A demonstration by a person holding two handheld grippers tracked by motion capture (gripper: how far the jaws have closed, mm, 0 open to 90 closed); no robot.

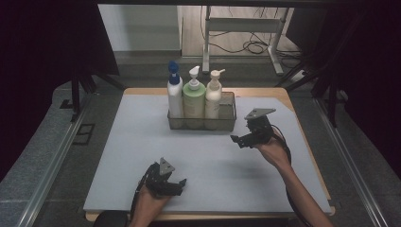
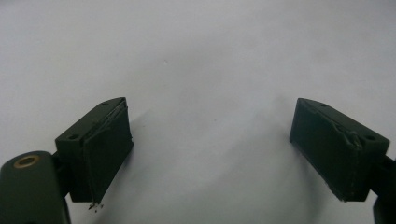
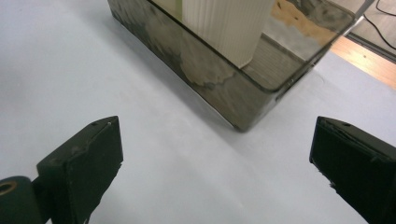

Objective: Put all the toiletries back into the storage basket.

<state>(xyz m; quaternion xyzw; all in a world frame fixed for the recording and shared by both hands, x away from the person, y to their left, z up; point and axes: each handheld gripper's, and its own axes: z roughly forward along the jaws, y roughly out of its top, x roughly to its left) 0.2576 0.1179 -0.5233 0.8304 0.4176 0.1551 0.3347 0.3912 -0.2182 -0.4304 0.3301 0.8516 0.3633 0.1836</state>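
Three pump bottles stand upright in a clear tray at the back middle of the mat: a white one with a blue pump, a green one and a cream one. My right gripper hovers just right of the tray's front corner, open, with nothing between its jaws. In the right gripper view the open right gripper faces the tray's corner and the ribbed base of the cream bottle. My left gripper rests near the mat's front edge; in its own view the left gripper is open over bare mat.
A pale grey mat covers the wooden table. Metal rails run along both sides. Beyond the table are a white frame stand and cables on the floor.
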